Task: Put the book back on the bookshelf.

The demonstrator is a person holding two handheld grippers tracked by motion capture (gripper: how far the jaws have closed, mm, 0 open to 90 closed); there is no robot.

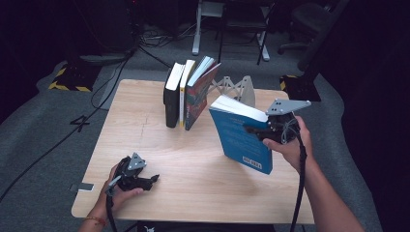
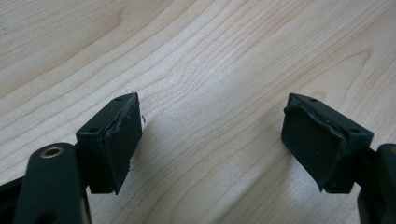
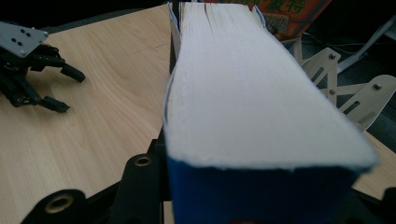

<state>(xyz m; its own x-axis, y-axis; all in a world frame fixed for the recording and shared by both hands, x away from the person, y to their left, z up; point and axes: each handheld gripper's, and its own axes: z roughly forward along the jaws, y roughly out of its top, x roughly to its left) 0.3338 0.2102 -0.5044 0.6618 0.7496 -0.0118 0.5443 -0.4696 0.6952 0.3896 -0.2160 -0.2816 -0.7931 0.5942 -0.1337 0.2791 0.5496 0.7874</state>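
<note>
Blue book gripped above the table

Book in hand: the thick blue paperback book [image 1: 241, 137] with white page edges is clamped in the right gripper [image 1: 254, 129], whose black jaws close on it from the side, one on each cover. The book stands nearly upright and slightly tilted, its white page block facing up and towards the row of books. Whether its lower corner touches the light wooden table [image 1: 145, 140] or hangs just over it cannot be told. In the right gripper view the page edges [image 3: 247, 93] run away from the camera between the jaws, with the blue cover [image 3: 252, 196] at the bottom.

The left gripper [image 1: 153, 179] rests low near the front left edge of the table, well apart from the book. Its jaws stand wide apart with nothing between them, and in the left gripper view bare wood grain lies between the two black pads [image 2: 122, 140].

Towards the far edge of the table, three upright books [image 1: 186, 94] lean together, the outer one with a colourful cover. Just behind the blue book is a white folding bookend [image 1: 239, 89].
</note>
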